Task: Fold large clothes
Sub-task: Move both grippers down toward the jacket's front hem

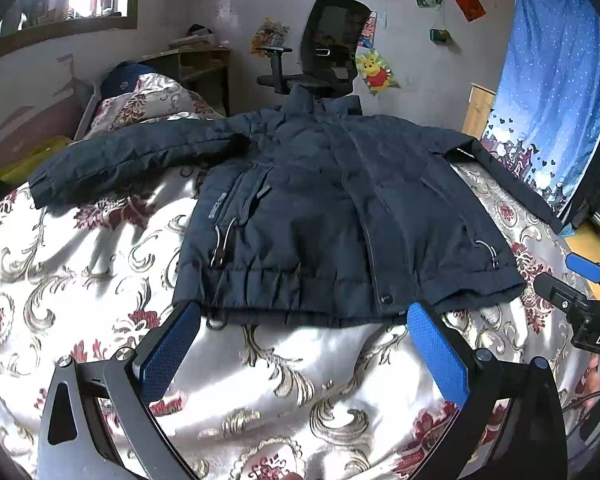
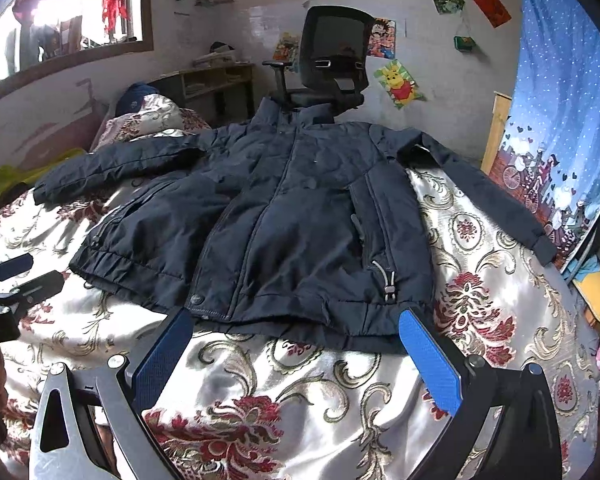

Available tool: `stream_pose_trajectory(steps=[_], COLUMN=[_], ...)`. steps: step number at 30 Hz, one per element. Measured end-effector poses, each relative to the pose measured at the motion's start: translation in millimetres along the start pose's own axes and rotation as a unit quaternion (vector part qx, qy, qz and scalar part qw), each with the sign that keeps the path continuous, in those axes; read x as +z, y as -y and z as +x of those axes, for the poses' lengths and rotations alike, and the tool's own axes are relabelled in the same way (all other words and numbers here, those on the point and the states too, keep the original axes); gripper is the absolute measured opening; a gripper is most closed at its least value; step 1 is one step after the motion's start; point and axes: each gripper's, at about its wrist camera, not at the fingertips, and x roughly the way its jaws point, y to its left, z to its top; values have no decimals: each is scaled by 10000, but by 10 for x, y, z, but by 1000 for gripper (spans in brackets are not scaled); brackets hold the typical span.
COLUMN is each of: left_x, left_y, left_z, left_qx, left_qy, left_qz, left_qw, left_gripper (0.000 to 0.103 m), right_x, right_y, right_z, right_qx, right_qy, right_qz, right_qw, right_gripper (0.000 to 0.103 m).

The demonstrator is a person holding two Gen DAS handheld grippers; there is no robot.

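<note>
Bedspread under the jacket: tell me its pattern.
Shiny white bedspread with dark red flowers and gold scrolls, clearest in the right wrist view.

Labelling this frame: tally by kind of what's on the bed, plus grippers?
Jacket: 1
Pillow: 1
Bedspread: 1
Grippers: 2, left gripper and right gripper, both open, holding nothing
Total: 5

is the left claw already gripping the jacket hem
No, the left claw is open with both blue pads just short of the navy jacket hem, nothing between them.
</note>
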Motion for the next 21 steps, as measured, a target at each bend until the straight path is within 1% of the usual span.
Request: stream_pose_trajectory(steps=[3, 6, 7, 12, 16, 21], left_x=[129, 310, 358, 696, 1008, 1305], left_y=[-1, -14, -19, -163, -274, -426], left_z=[31, 15, 11, -22, -41, -11], left_qx=[79, 279, 306, 284, 594, 855], left_qy=[48, 264, 310, 428, 744, 777], left_qz=[155, 458, 492, 573, 870, 1074], left_qw=[9998, 9982, 9978, 9970, 9916, 9875], left_gripper=[102, 102, 102, 102, 102, 102], right_x=[74, 156, 190, 425, 642, 927], right_y=[7, 15, 13, 3, -31, -48], right_z=[24, 63, 74, 181, 224, 321], right_qx=[-136, -243, -280, -468, -615, -569], right_qy=[-28, -49, -45, -60, 9, -57], right_qz=[28, 98, 113, 109, 55, 63], right_qw=[9999, 9996, 9995, 9988, 9981, 9983], right_gripper=[103, 103, 103, 103, 103, 103])
